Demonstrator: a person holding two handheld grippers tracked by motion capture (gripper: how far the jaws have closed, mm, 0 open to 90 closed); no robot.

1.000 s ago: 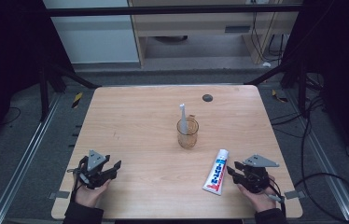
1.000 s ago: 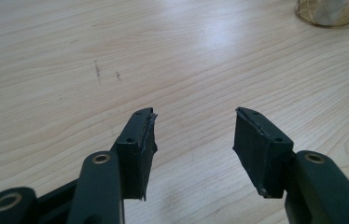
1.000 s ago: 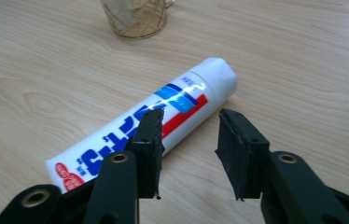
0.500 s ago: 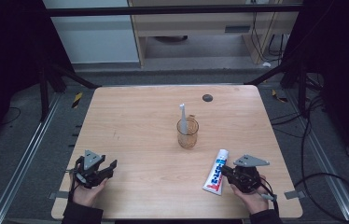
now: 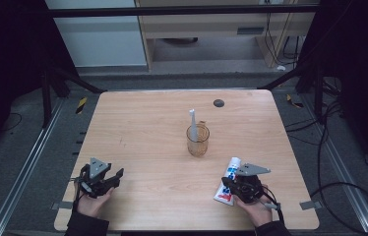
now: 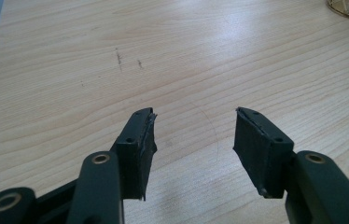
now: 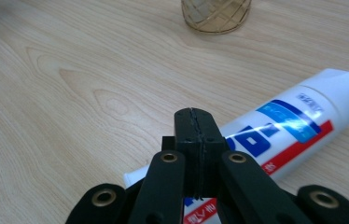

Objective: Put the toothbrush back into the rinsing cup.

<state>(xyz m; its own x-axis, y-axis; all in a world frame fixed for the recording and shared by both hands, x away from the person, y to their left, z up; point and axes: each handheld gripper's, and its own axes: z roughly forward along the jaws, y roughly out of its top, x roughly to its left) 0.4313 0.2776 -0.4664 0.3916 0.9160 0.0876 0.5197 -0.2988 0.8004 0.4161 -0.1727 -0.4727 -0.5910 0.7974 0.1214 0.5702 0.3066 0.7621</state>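
Although it lies flat on the pale wooden desk (image 5: pixel 142 123), the white toothpaste tube with blue and red lettering (image 7: pixel 298 116) is not gripped; it rests near the desk's front right edge, just beneath and beside the right gripper (image 7: pixel 195 126); its long axis runs from the near crimped end under the black fingers (image 7: pixel 210 135) away toward the middle of the desk, slanting rightward in the right gripper view and pointing roughly at the amber glass cup (image 5: pixel 198 140) in the high view. Those fingers have just been closing and now meet pad to pad with nothing between them, poised over the tube's nearer half; I judge the pair would have to part again and straddle the tube across its width, not along its length, before any lift. Beyond the tube, the cup stands upright near the desk's centre with a white toothbrush (image 5: pixel 192 123) standing in it; a small dark round disc (image 5: pixel 218 103) lies farther back. Well apart at the front left, the left gripper (image 6: pixel 193 135) holds its fingers wide open over bare wood, gripping nothing; the right hand (image 5: pixel 253 206) is plainly the nearer to the tube.
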